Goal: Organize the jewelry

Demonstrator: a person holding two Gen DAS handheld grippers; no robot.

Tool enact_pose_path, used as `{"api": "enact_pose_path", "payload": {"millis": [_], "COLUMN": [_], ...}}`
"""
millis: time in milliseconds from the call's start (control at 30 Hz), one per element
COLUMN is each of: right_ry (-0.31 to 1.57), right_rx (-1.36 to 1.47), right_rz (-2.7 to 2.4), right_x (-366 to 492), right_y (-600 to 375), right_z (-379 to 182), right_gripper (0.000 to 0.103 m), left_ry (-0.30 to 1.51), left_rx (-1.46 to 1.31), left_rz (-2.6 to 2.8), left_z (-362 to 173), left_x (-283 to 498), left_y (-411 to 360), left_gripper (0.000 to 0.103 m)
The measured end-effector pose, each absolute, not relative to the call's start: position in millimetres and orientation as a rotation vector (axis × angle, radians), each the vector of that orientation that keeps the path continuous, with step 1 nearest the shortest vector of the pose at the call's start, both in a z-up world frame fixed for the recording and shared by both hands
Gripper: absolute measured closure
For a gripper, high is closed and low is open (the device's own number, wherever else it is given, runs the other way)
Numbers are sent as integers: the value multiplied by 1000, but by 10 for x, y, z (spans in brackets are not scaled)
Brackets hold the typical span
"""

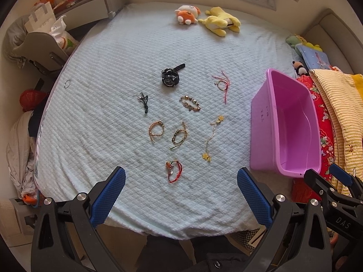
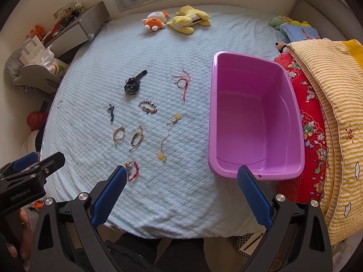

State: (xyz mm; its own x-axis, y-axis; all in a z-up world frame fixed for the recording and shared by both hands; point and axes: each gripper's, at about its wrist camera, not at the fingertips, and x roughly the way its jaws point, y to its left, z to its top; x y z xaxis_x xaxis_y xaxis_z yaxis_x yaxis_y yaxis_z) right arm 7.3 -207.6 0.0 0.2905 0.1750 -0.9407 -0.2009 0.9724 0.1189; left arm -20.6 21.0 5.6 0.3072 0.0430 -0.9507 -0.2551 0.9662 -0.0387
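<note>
Several pieces of jewelry lie spread on a pale blue bed cover [image 1: 102, 124]: a black watch [image 1: 170, 77], a beaded bracelet [image 1: 190, 103], a red cord bracelet [image 1: 174, 171], a gold chain with yellow flowers [image 1: 211, 139] and two woven bracelets [image 1: 156, 130]. An empty pink tub [image 1: 285, 124] [image 2: 254, 117] stands at the right. My left gripper [image 1: 181, 176] is open, hovering above the near edge with the red cord bracelet between its fingers' lines. My right gripper [image 2: 182, 174] is open too, near the tub's front rim. Both hold nothing.
Plush toys [image 1: 206, 18] lie at the far side of the bed. Folded red and yellow-striped quilts [image 2: 322, 117] are stacked right of the tub. A small ring [image 1: 67, 83] lies near the left edge. A cluttered chair [image 1: 40, 43] and shelf stand left of the bed.
</note>
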Motion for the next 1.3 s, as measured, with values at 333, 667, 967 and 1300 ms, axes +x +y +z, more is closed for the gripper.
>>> {"api": "enact_pose_path", "payload": {"millis": [333, 667, 967, 1300], "right_ry": [1249, 1240, 1148, 1030], "right_rx": [-91, -194, -144, -262], "right_rz": [474, 580, 475, 511], "right_x": [-118, -212, 30, 263], "right_y": [-1944, -1618, -1414, -1308], "right_z": [-504, -1353, -2210, -3054], "right_gripper": [10, 10, 10, 10], "left_ry": [1258, 1245, 1132, 1007], "left_rx": [-292, -269, -235, -246], "left_rz": [404, 462, 334, 391], "left_z": [-570, -1419, -2295, -2981], "left_x": [-835, -1048, -848, -717], "left_y": [591, 582, 435, 327], "left_gripper": [6, 6, 6, 6]}}
